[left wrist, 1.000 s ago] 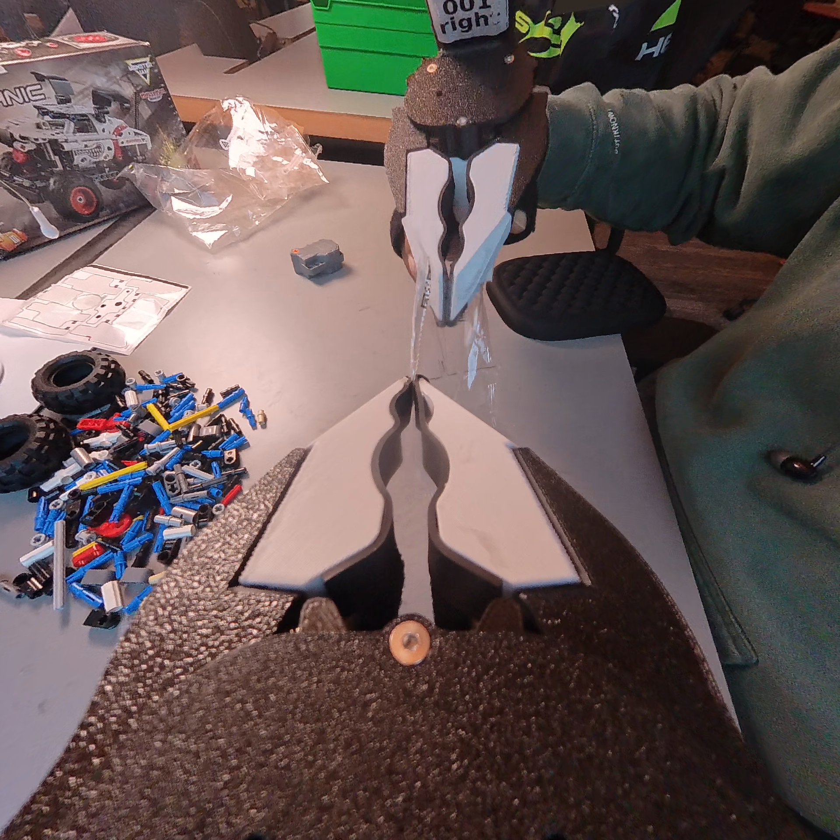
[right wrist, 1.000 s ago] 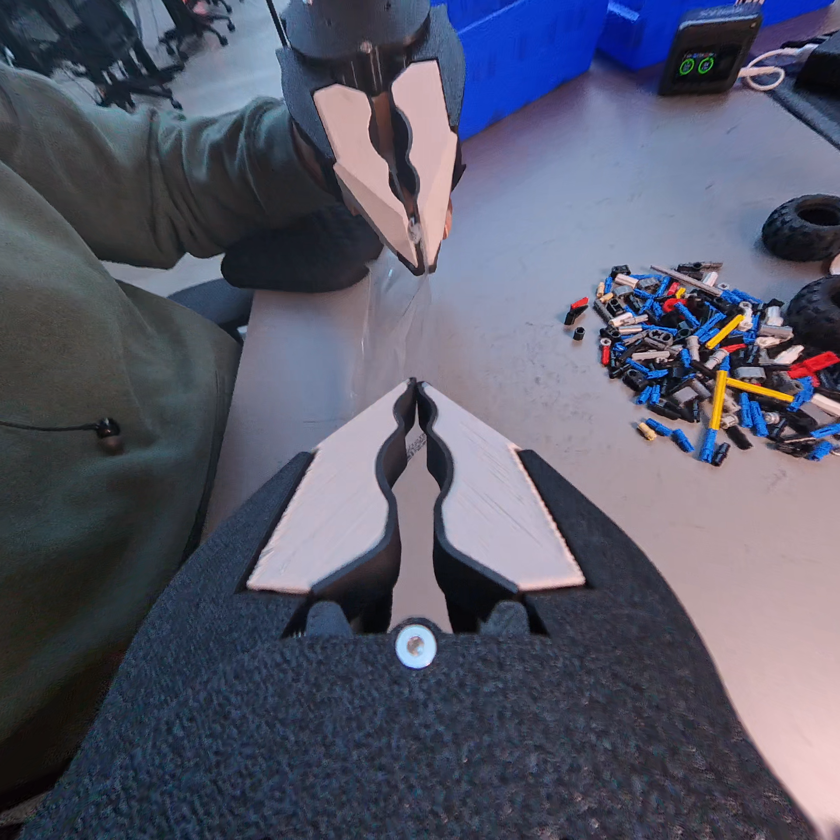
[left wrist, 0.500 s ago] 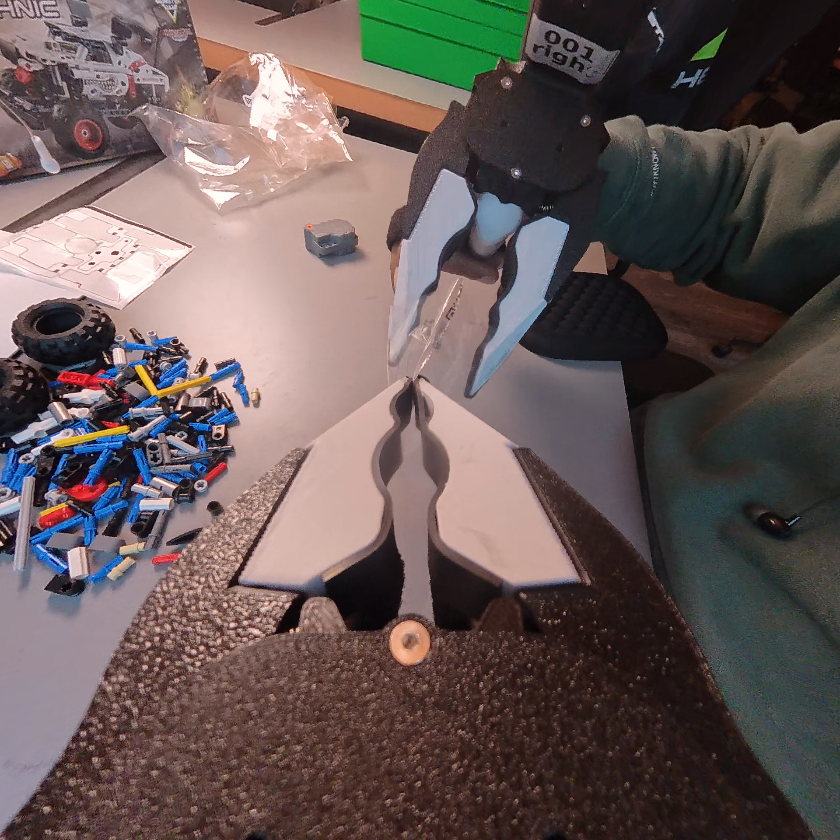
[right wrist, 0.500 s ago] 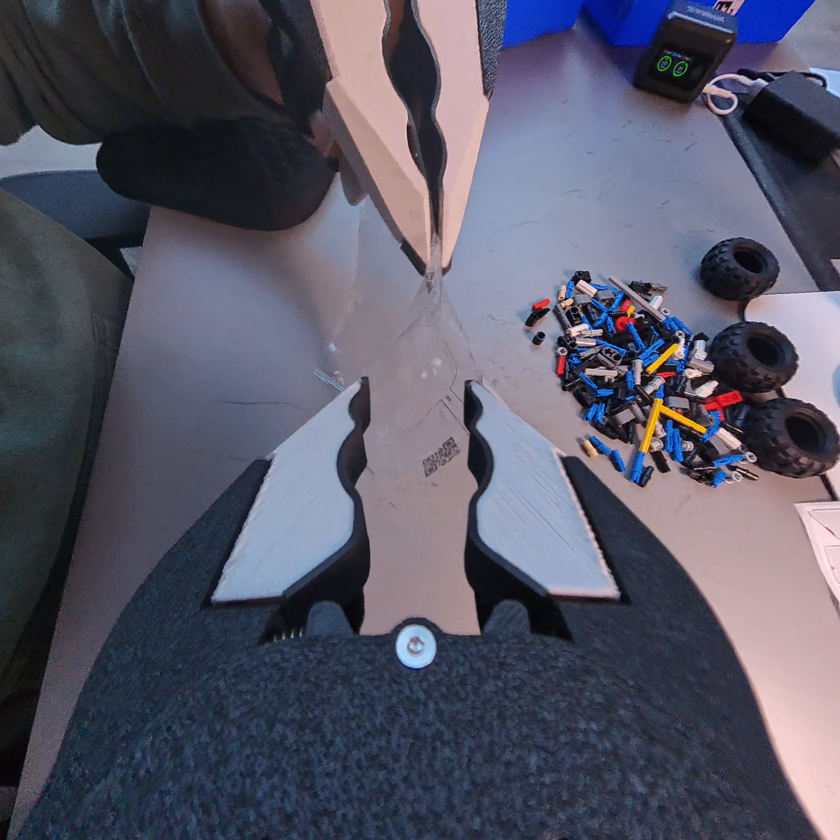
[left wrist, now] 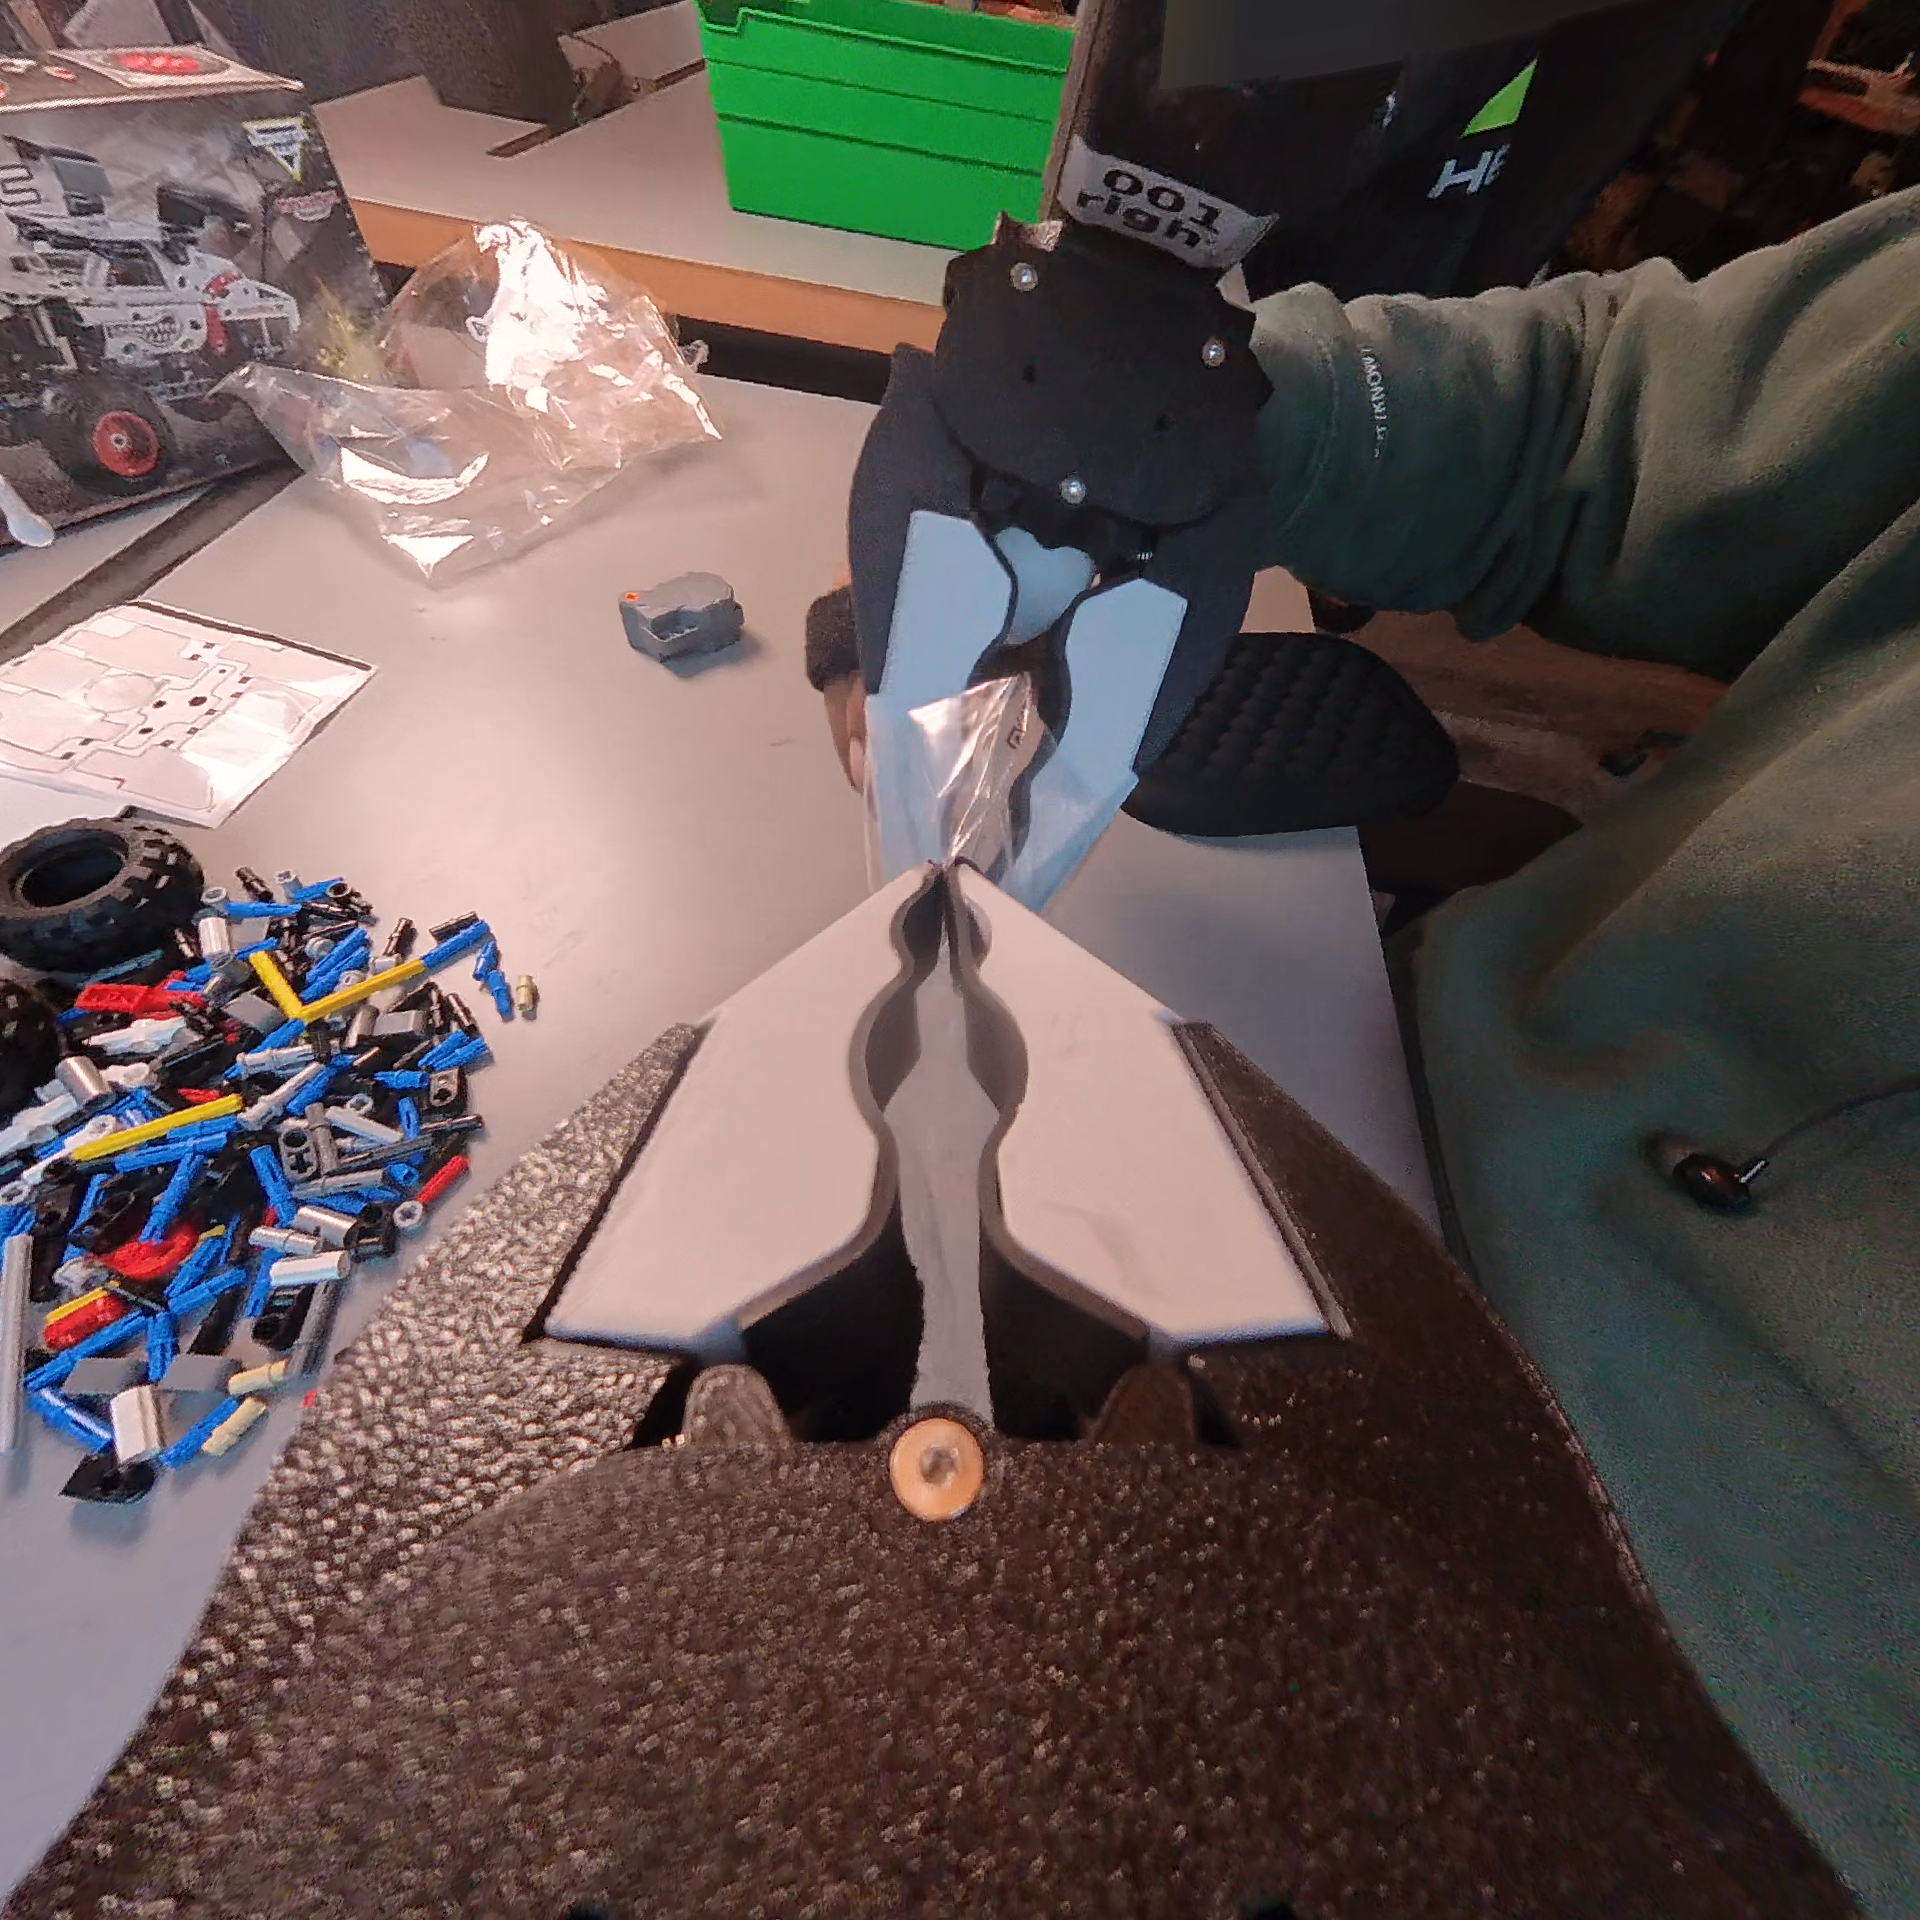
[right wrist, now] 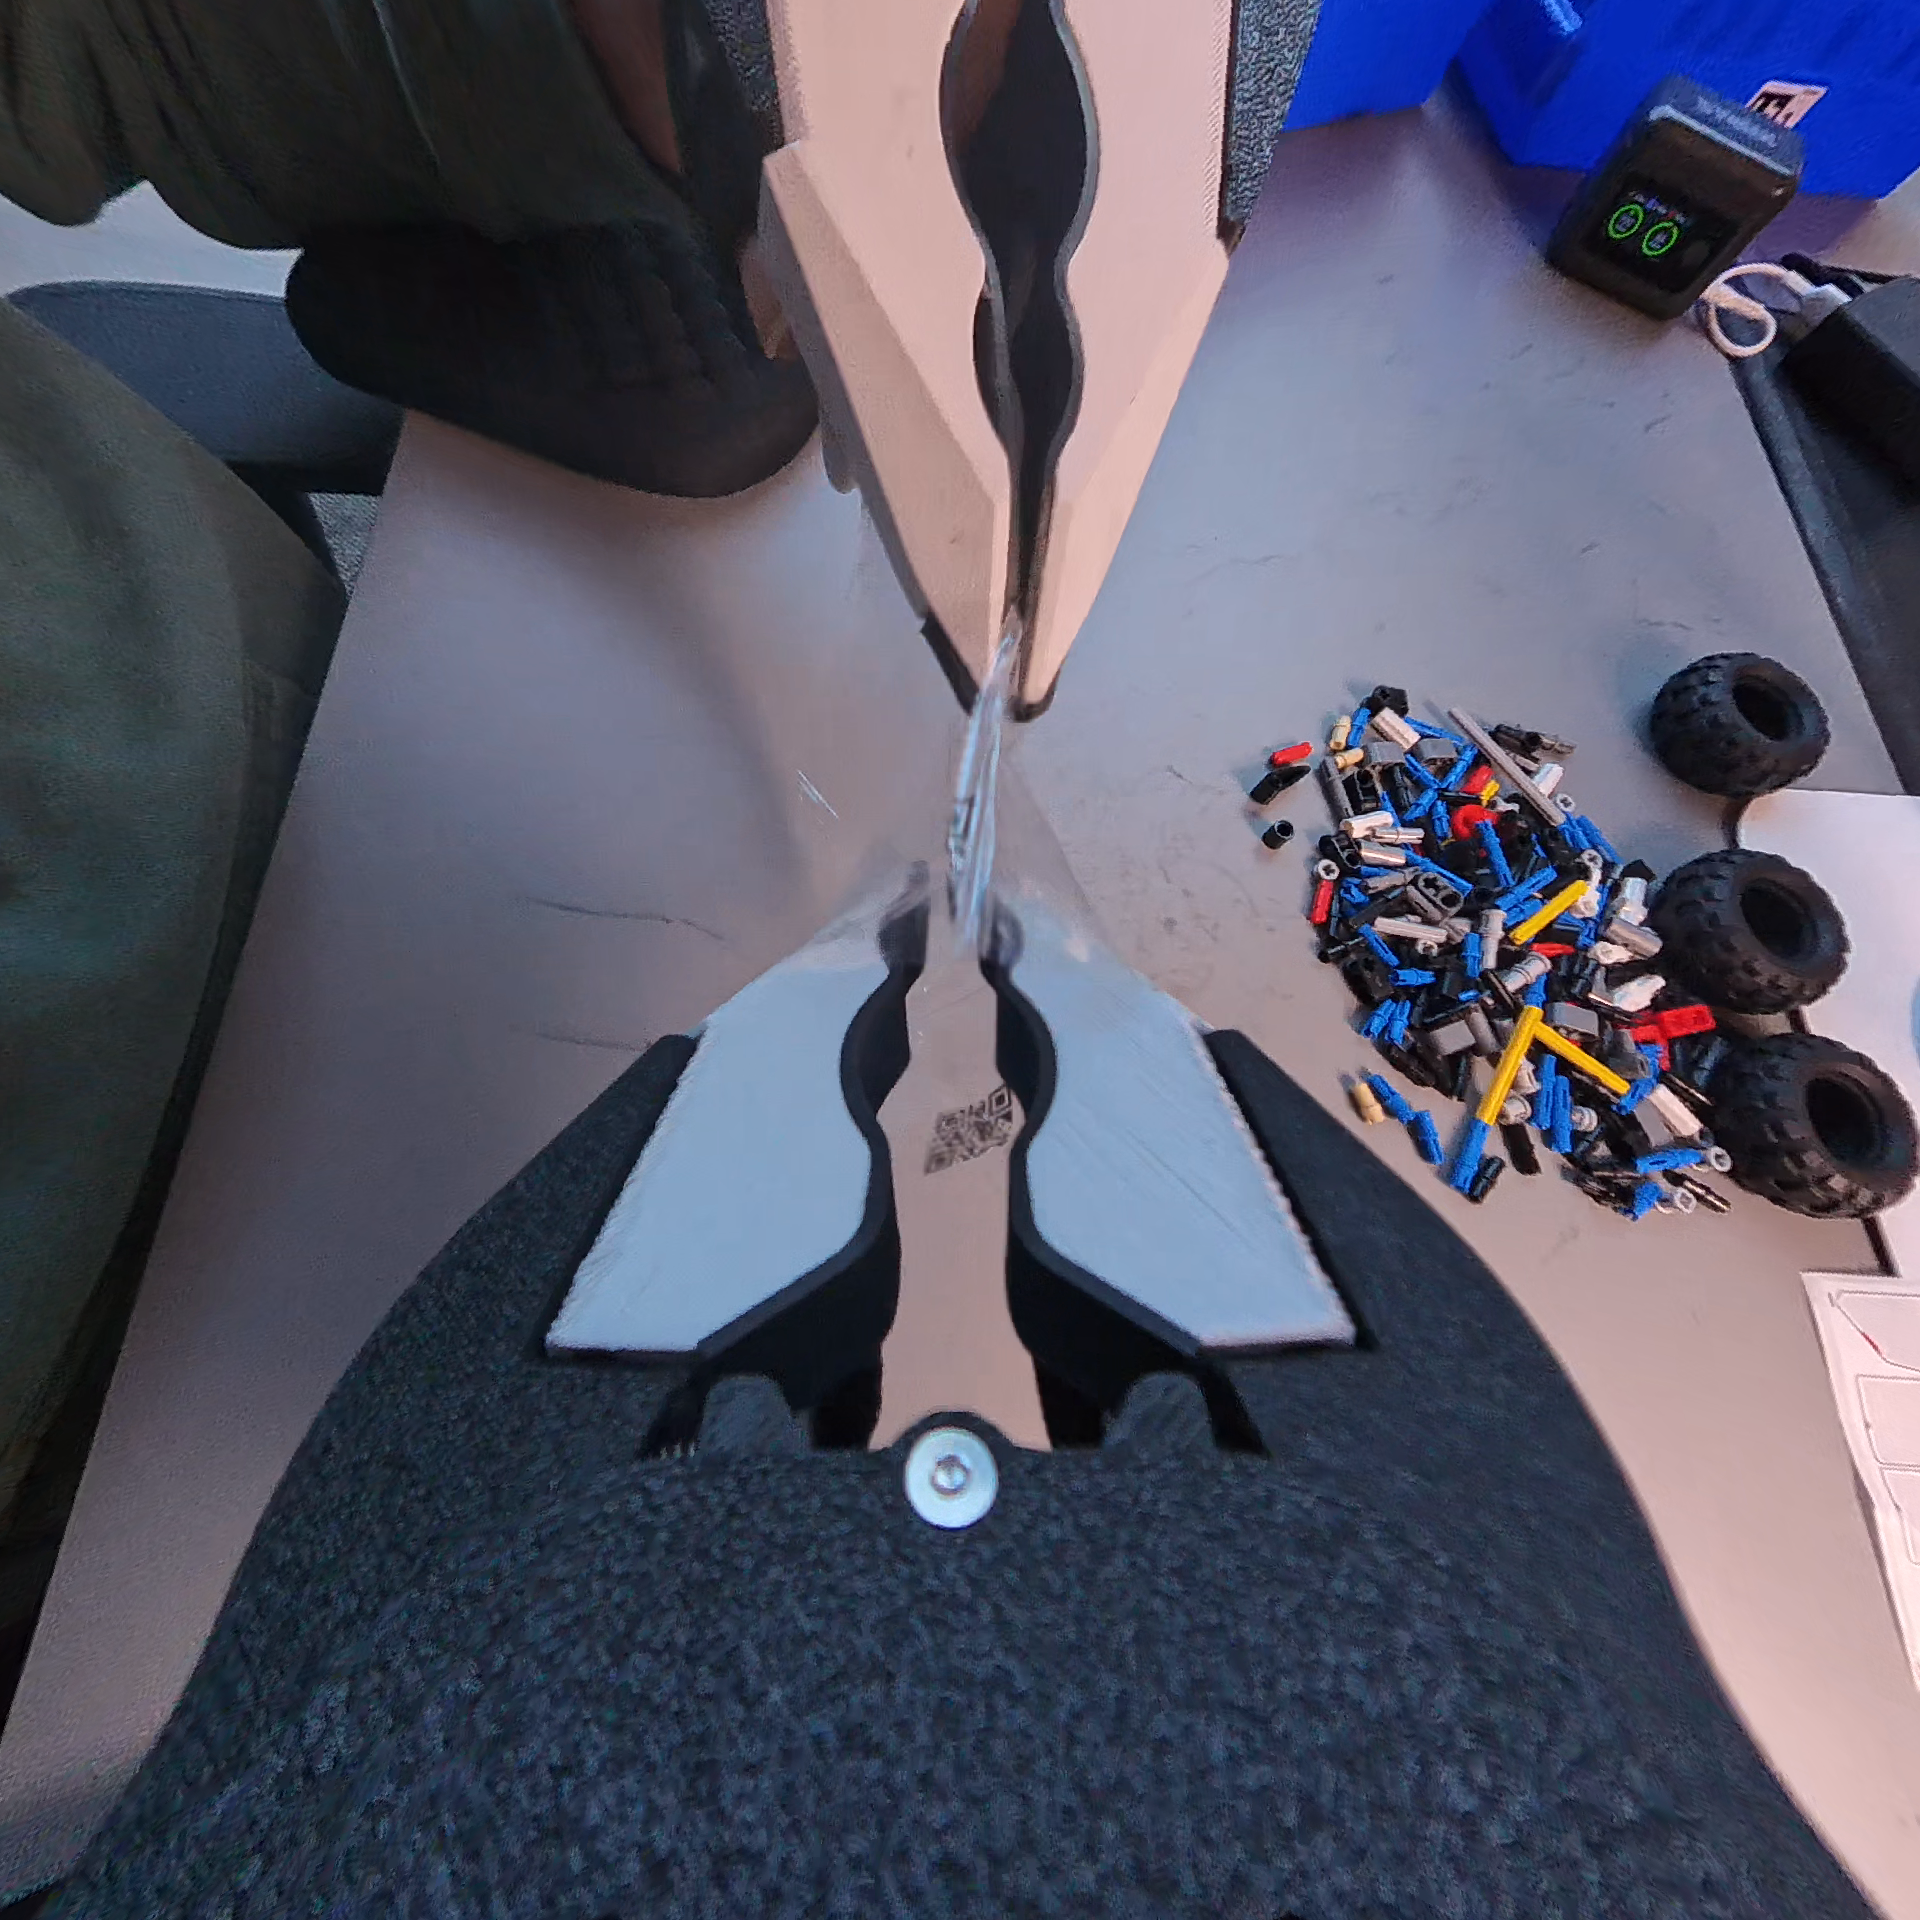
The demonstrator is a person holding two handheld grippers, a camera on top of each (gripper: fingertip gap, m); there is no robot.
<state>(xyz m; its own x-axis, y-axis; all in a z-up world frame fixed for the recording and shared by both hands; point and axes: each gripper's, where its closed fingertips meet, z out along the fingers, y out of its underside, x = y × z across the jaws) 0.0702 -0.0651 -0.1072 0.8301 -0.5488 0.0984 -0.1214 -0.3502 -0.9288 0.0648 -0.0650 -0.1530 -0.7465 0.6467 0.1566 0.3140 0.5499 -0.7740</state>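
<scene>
While the left gripper (left wrist: 943,883) pinches one end of a small clear plastic bag (left wrist: 951,774) above the grey table (left wrist: 582,758), the right gripper (left wrist: 961,842) (fingers a little apart) straddles its other end, with loose building pieces (left wrist: 229,1122) and black tyres (right wrist: 1756,930) lying farther off.

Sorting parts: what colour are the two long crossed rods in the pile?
Yellow rods, clearest in the right wrist view.
</scene>
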